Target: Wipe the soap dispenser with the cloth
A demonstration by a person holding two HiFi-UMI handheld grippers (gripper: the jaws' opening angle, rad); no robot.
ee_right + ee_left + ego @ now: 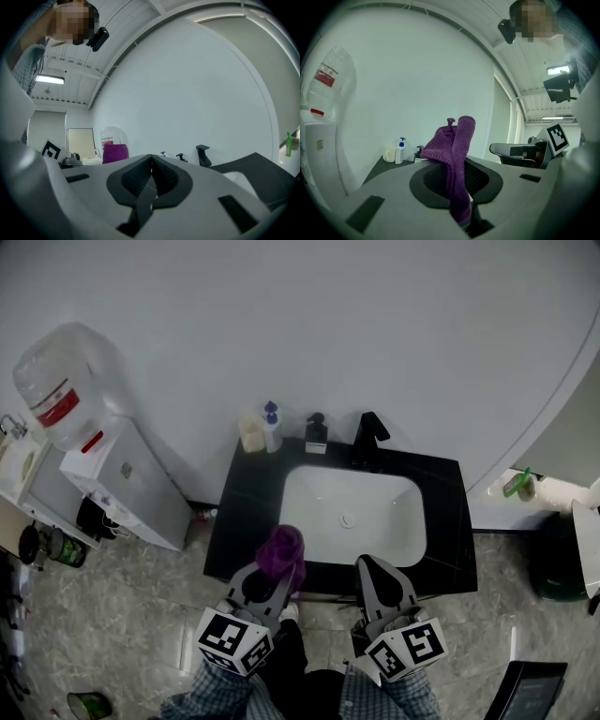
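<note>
A purple cloth (281, 551) (454, 159) stands up out of my left gripper (274, 579) (457, 180), whose jaws are shut on it, near the front edge of the black counter (246, 521). My right gripper (372, 570) (151, 176) is shut with nothing in it, beside the left one at the counter's front. A white soap dispenser with a blue pump (272, 428) (399, 151) stands at the counter's back left. A black-topped dispenser (316, 433) (180, 157) stands to its right, by the black tap (369, 439) (204, 155). The cloth (115, 153) shows in the right gripper view too.
A white basin (352, 517) is set in the counter. A cream container (250, 433) sits beside the blue-pump dispenser. A water cooler with a big bottle (64, 385) stands left of the counter. A green bottle (517, 485) rests on a ledge at the right, above a dark bin (561, 559).
</note>
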